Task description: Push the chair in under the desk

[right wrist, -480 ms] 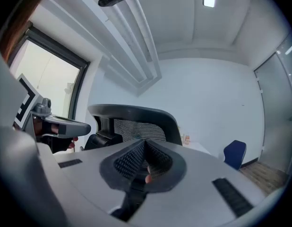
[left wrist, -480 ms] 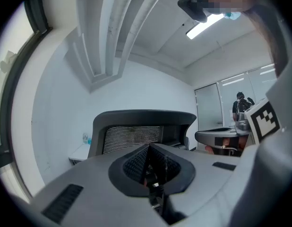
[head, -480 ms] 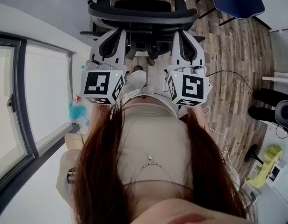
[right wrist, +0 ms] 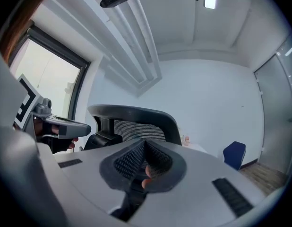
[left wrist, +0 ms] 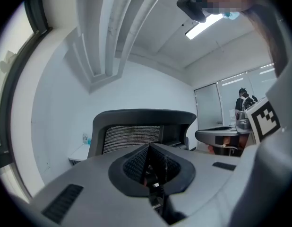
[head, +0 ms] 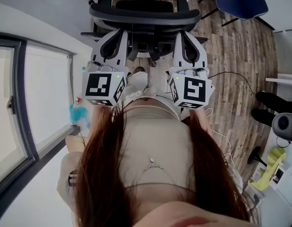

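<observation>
While both sets of jaws were pressed together on nothing, left gripper [head: 120, 32] and right gripper [head: 182, 32] aimed level at the chair [head: 145, 12] just ahead; risk: narrow tips slipping off its curved back; uneven push could swivel it off line.

Chair back barring both claws, open floor lying to the right

The office chair's backrest [head: 145, 14] is spanning the whole way ahead of the closed left claw [head: 115, 32] and the closed right claw [head: 185, 33]. The white wall [head: 51, 34] and window frame [head: 23, 93] are hemming in the left side. To the right, wooden floor [head: 231, 51] is lying open, with a thin cable [head: 231, 72] trailing across it and a blue chair [head: 243, 1] standing well apart.
</observation>
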